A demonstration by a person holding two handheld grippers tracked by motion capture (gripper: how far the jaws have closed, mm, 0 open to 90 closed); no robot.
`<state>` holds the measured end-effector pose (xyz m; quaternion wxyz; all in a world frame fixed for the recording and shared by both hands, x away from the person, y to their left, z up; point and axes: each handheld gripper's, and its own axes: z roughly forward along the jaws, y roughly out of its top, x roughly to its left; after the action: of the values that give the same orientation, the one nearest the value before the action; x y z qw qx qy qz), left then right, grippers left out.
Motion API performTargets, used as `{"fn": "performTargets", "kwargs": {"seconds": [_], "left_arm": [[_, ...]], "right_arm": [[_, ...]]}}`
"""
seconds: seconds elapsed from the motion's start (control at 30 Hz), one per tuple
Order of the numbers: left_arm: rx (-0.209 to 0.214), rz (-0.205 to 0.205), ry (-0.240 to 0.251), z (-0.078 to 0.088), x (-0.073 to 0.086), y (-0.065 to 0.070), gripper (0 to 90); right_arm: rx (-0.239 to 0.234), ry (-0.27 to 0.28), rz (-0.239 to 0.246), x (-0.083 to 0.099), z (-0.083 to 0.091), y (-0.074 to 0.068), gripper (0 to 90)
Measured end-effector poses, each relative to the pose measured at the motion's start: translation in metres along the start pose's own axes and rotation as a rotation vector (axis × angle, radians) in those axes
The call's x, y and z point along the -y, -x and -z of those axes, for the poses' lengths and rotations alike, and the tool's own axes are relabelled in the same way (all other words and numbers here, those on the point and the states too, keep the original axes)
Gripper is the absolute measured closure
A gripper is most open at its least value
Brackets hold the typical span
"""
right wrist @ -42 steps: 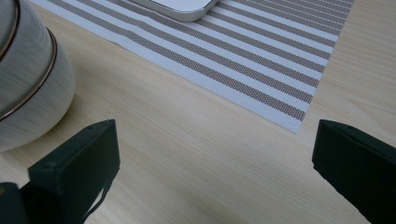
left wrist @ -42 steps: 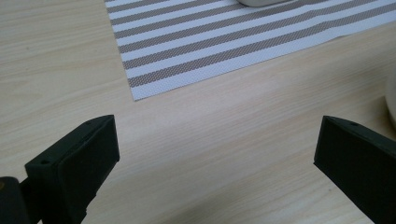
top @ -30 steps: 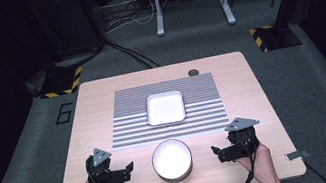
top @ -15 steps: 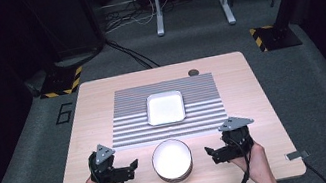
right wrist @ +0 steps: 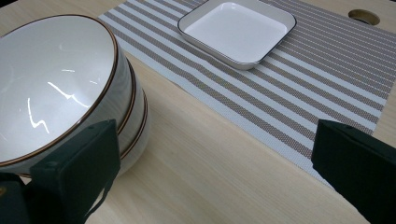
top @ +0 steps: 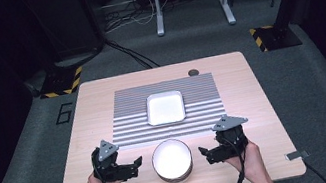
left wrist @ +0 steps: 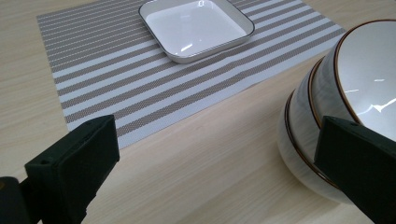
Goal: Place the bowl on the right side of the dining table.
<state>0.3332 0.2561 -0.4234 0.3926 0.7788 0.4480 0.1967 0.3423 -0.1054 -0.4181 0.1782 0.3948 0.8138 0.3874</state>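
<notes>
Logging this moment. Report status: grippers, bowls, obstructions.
Left gripper open, right gripper open, flanking the bowl stack, neither touching. Three nested bowls, near table edge. Square dish on striped mat beyond; nothing between.

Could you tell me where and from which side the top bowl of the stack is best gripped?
Probably at its brown-edged rim. The top bowl sits nested in the stack of bowls, so only its rim stands free. The right gripper, jaws open, could close one jaw inside and one outside the rim's right side; the left gripper mirrors it.
</notes>
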Motion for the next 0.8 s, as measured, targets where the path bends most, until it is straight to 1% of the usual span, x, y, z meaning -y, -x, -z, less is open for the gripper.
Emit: {"fn": "performTargets", "kwargs": {"seconds": [0.13, 0.3, 0.33, 0.4, 0.5, 0.57, 0.6, 0.67, 0.7, 0.8], "left_arm": [[0.019, 0.002, 0.001, 0.001, -0.003, 0.002, 0.0], [0.035, -0.013, 0.007, 0.001, -0.007, 0.006, 0.0], [0.041, -0.021, 0.006, 0.001, -0.010, 0.008, 0.0], [0.044, -0.023, 0.009, 0.001, -0.011, 0.009, 0.0], [0.060, -0.026, 0.012, -0.001, -0.015, 0.013, 0.0], [0.065, -0.033, 0.009, -0.001, -0.016, 0.013, 0.0], [0.076, -0.043, 0.005, -0.003, -0.017, 0.015, 0.0], [0.079, -0.041, 0.007, -0.004, -0.018, 0.016, 0.0], [0.087, -0.047, 0.005, -0.006, -0.018, 0.018, 0.0], [0.091, -0.051, 0.002, -0.008, -0.019, 0.020, 0.0]], "right_arm": [[-0.008, 0.000, 0.009, -0.004, 0.000, -0.003, 0.7], [-0.019, 0.000, 0.020, -0.009, -0.002, -0.008, 0.7], [-0.021, -0.001, 0.026, -0.010, -0.002, -0.009, 0.7], [-0.026, -0.002, 0.030, -0.012, -0.004, -0.012, 0.8], [-0.034, -0.009, 0.038, -0.014, -0.005, -0.015, 1.0], [-0.037, -0.012, 0.043, -0.015, -0.007, -0.017, 1.1], [-0.039, -0.012, 0.046, -0.015, -0.007, -0.017, 1.1], [-0.044, -0.014, 0.043, -0.016, -0.008, -0.019, 1.1], [-0.046, -0.014, 0.044, -0.017, -0.008, -0.020, 1.1], [-0.050, -0.016, 0.053, -0.018, -0.009, -0.021, 1.1]]}}
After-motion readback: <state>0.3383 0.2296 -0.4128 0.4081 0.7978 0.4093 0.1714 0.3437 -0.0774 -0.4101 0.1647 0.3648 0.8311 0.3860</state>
